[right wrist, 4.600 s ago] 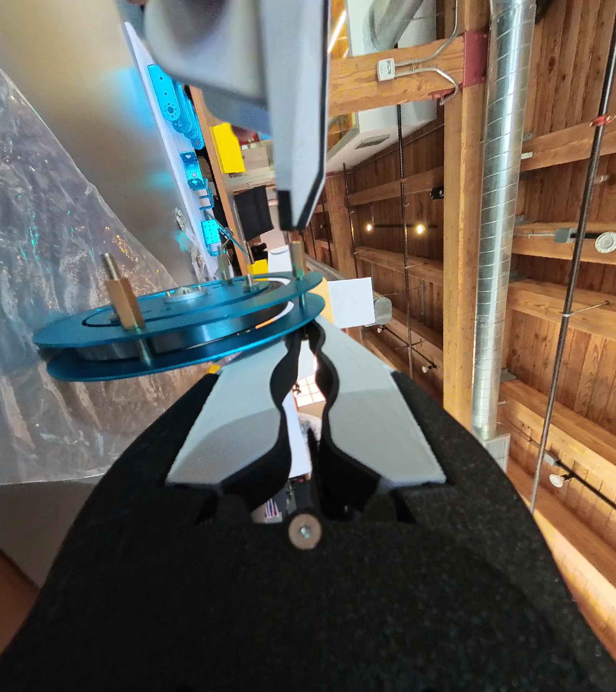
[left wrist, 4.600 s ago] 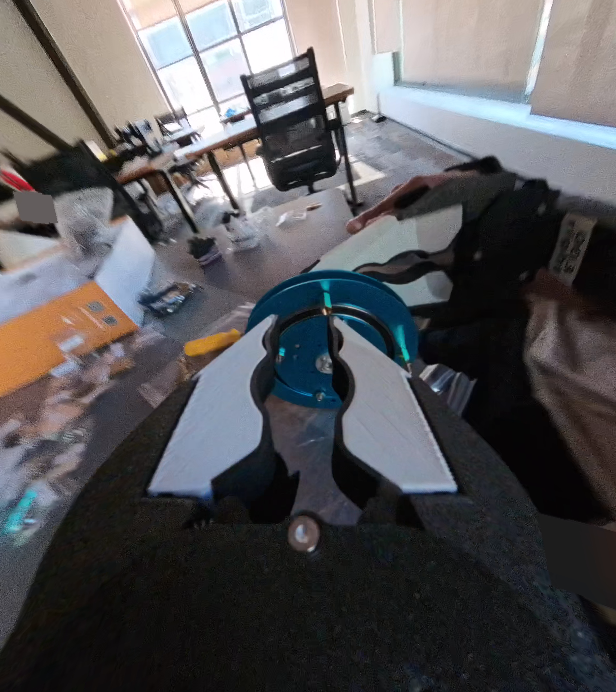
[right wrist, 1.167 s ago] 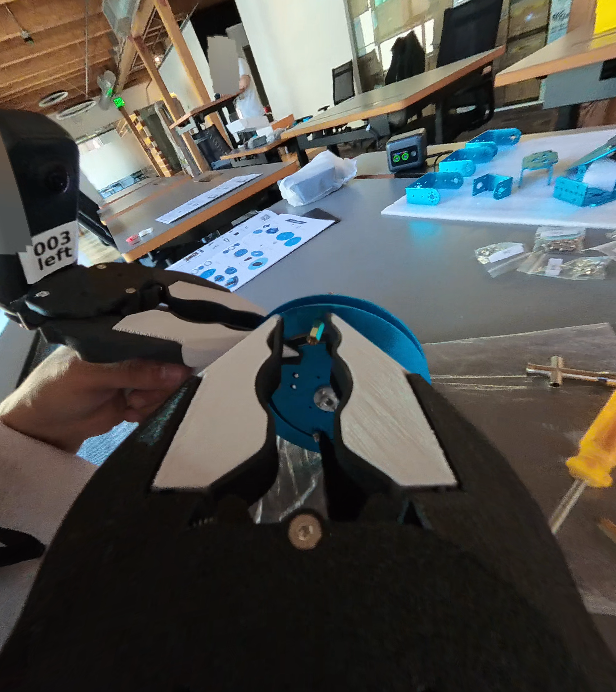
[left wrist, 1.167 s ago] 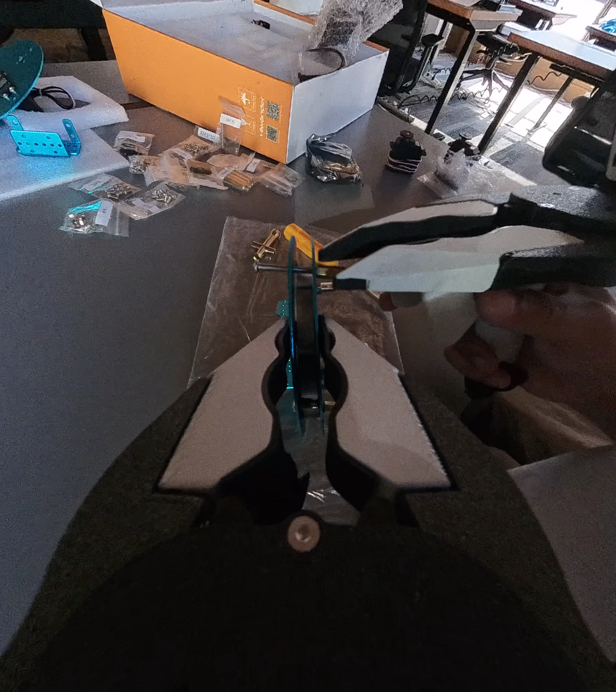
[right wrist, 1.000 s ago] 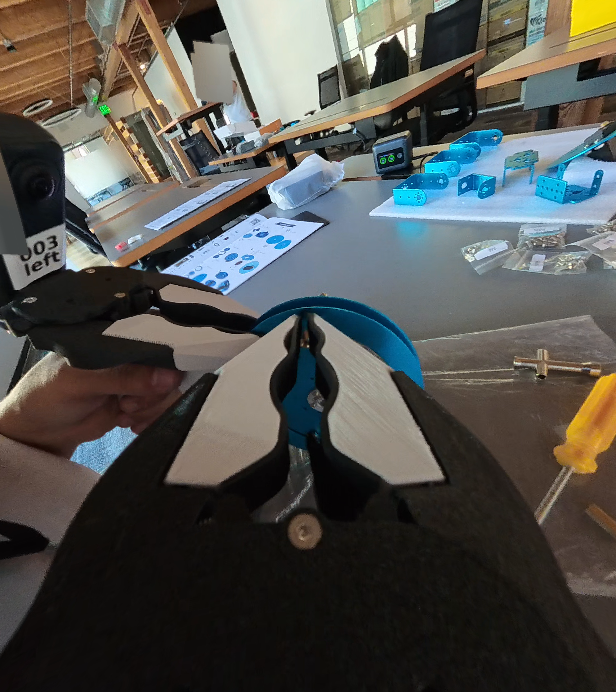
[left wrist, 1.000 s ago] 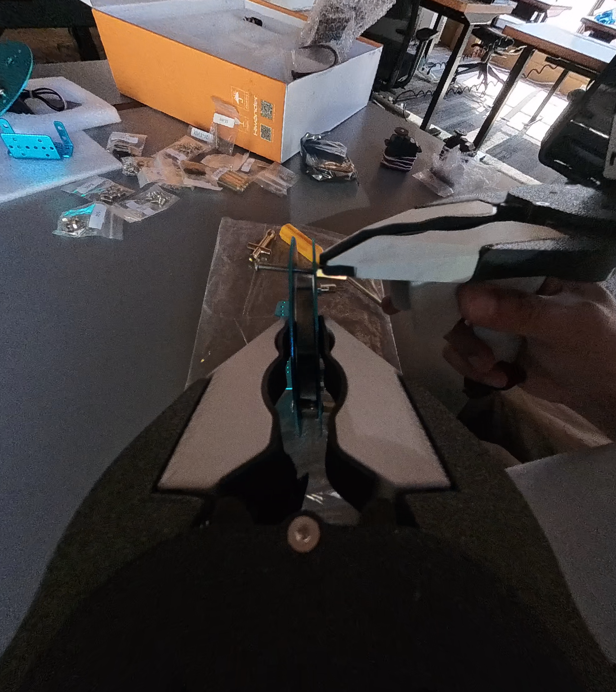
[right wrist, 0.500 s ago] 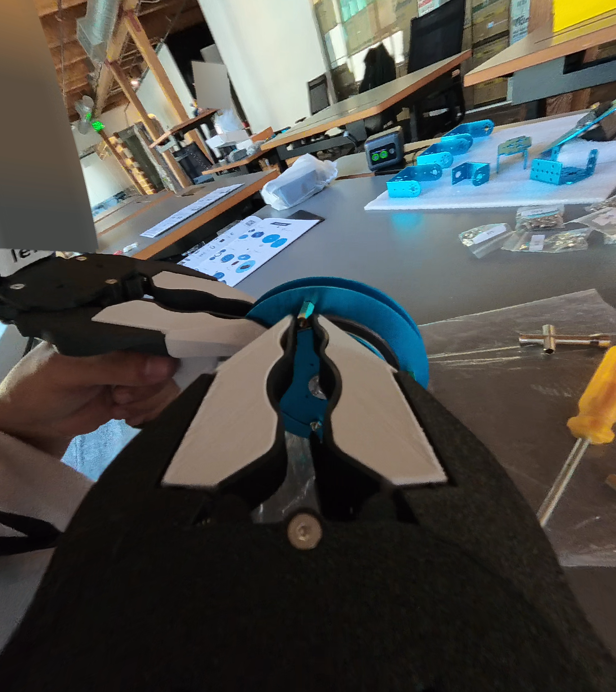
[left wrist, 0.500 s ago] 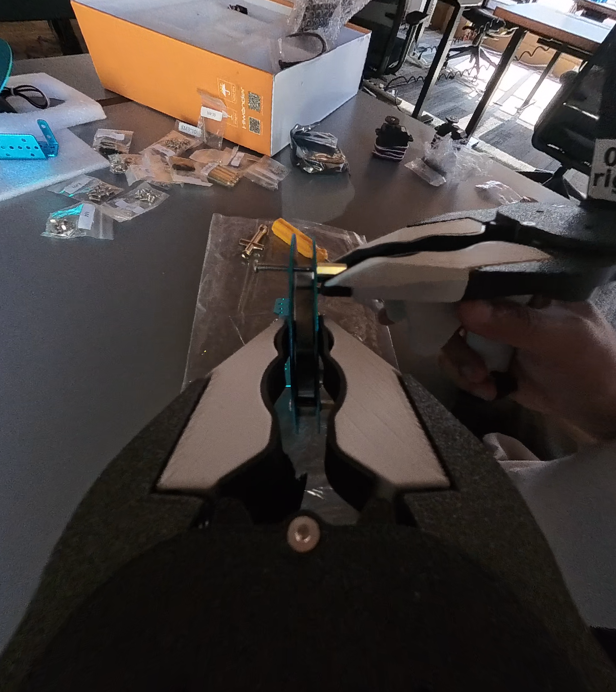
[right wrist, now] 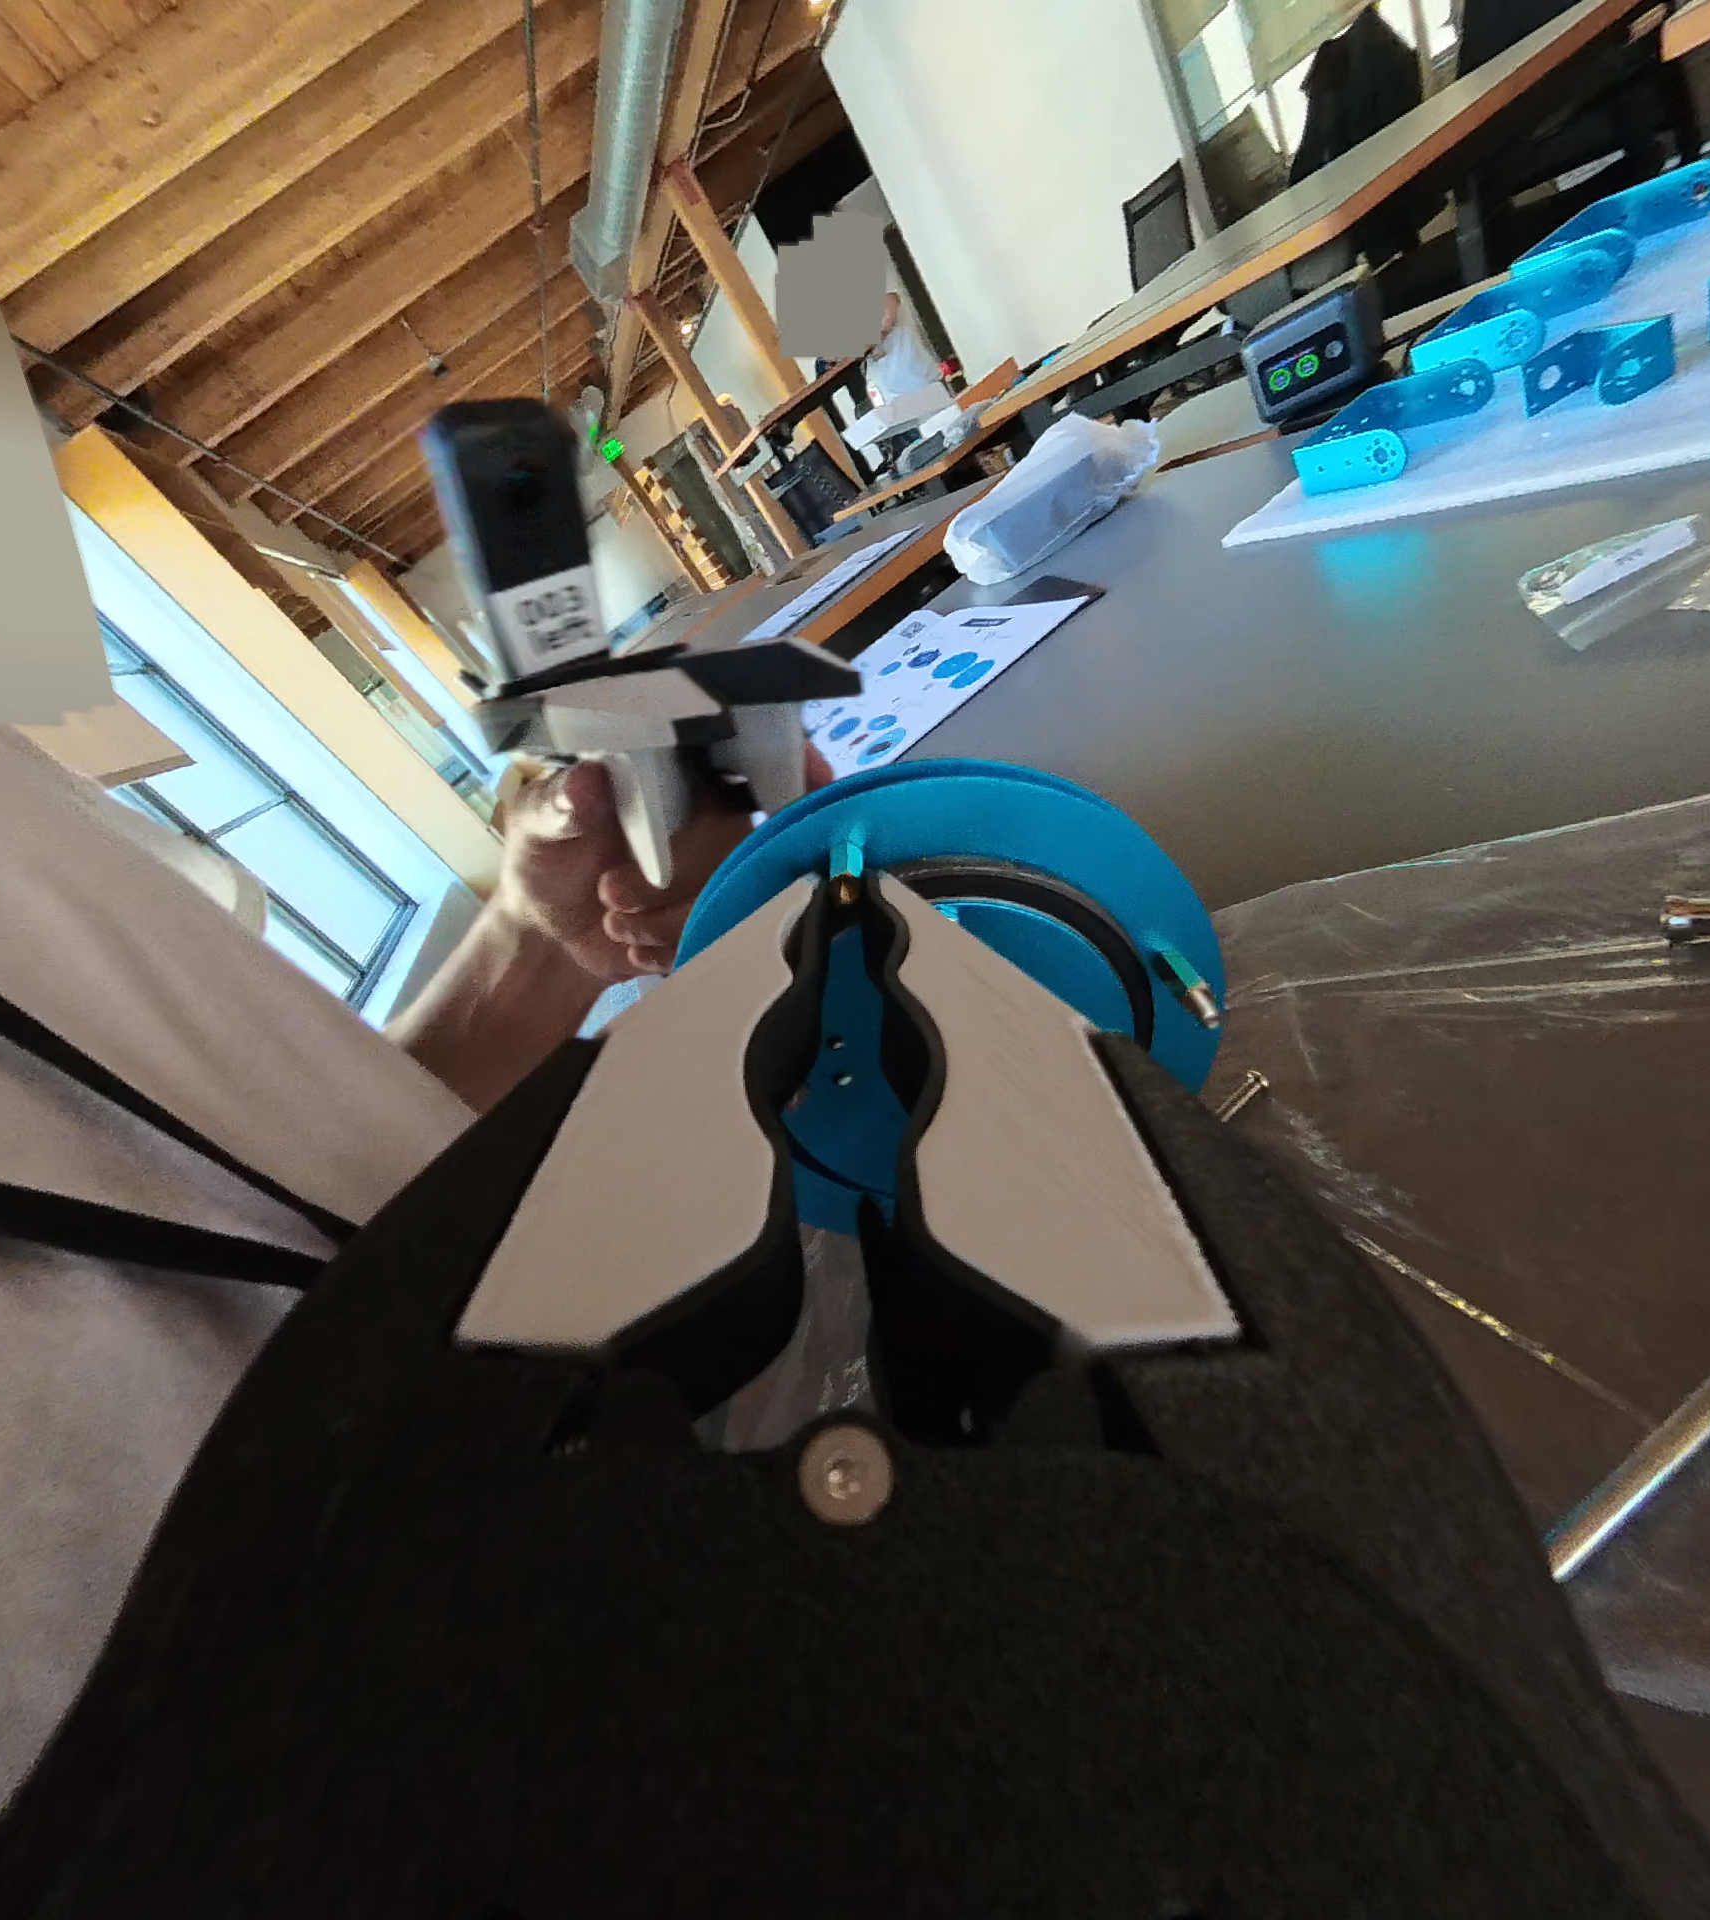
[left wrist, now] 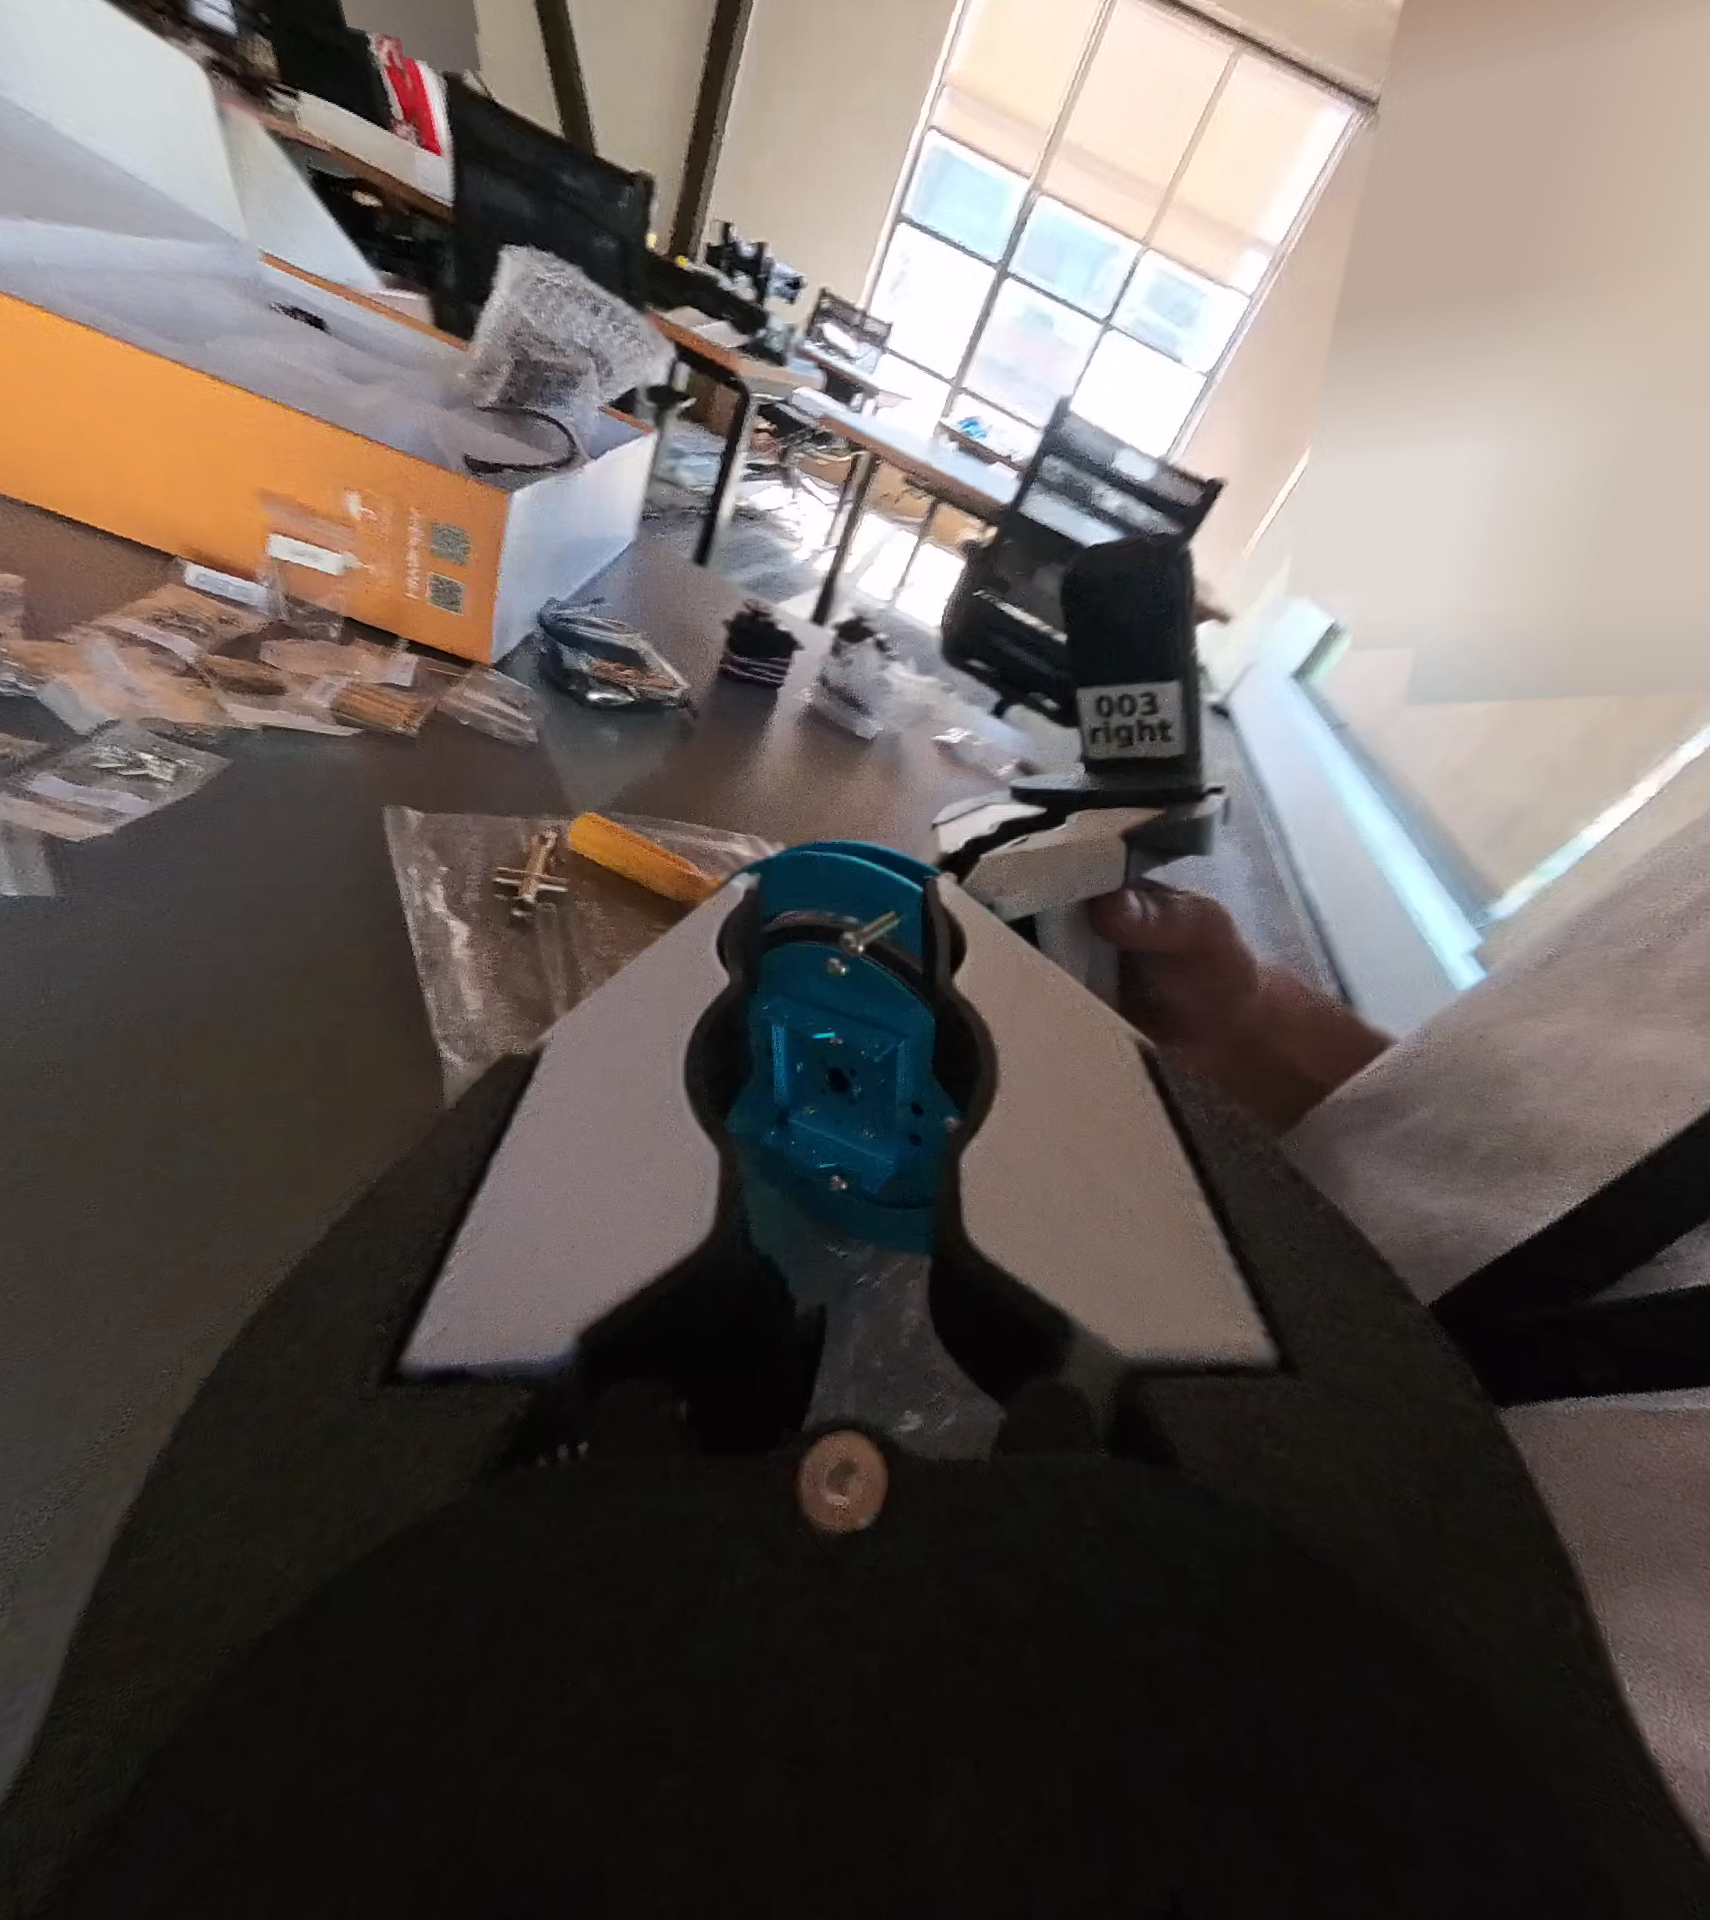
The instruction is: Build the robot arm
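Grey desk [left wrist: 155, 1091] carries orange box [left wrist: 155, 457] toward far edge. Clear plastic sheet [left wrist: 508, 935] near front edge, yellow-handled screwdriver [left wrist: 638, 854] on it. Blue disc assembly [left wrist: 846, 1070] held above sheet. Left gripper [left wrist: 840, 894] fingers closed on its rim. Right gripper [right wrist: 846, 894] fingers nearly closed on brass standoff [right wrist: 843, 871] at disc edge.

Daylight floods an open-plan workshop through a tall grid-paned window [left wrist: 1090, 281] at the far end, falling across beige walls [left wrist: 1557, 364] and a grey floor. A black mesh office chair [left wrist: 1069, 561] stands beside long wood-topped desks [right wrist: 1350, 218]. Overhead, exposed timber ceiling joists [right wrist: 259, 208] carry a silver ventilation duct [right wrist: 622, 135] and wooden posts. A low window [right wrist: 290, 831] runs along the side wall. The dark grey worktop [left wrist: 155, 1039] fills the foreground.
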Available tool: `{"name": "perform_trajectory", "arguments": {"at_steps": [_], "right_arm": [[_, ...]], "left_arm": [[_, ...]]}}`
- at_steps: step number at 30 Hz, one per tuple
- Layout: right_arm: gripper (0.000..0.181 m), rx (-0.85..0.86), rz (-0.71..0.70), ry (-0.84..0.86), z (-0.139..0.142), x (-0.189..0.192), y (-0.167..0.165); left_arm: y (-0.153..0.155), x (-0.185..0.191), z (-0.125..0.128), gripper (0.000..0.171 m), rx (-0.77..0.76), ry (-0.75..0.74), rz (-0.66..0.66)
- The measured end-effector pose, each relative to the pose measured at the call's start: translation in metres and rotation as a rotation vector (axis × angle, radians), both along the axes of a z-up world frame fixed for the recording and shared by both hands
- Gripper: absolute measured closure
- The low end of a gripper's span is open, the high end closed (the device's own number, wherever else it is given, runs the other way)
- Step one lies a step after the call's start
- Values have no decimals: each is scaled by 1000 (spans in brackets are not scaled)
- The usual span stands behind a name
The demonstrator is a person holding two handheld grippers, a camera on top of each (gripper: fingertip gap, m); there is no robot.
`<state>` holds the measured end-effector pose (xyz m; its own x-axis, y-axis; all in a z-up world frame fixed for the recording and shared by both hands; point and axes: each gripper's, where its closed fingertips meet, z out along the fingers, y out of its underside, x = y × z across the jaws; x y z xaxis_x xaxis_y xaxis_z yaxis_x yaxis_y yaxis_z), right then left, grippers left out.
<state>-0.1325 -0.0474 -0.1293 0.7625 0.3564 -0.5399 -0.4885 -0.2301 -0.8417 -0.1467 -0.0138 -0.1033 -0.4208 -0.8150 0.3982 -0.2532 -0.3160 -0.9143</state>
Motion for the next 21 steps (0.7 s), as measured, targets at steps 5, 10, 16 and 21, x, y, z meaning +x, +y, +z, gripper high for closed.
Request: {"name": "perform_trajectory", "arguments": {"at_steps": [5, 10, 16, 21], "right_arm": [[178, -3, 27, -9, 0, -2, -1], [178, -2, 46, 20, 0, 0, -3], [177, -10, 70, 32, 0, -2, -3], [177, -30, 75, 83, -1, 4, -4]], "left_arm": [[-24, 4, -9, 151, -259, 49, -249], [-22, 10, -16, 151, -267, 53, -206], [-31, 12, -19, 165, -288, 52, -251], [-34, 15, -19, 168, -300, 47, -250]]}}
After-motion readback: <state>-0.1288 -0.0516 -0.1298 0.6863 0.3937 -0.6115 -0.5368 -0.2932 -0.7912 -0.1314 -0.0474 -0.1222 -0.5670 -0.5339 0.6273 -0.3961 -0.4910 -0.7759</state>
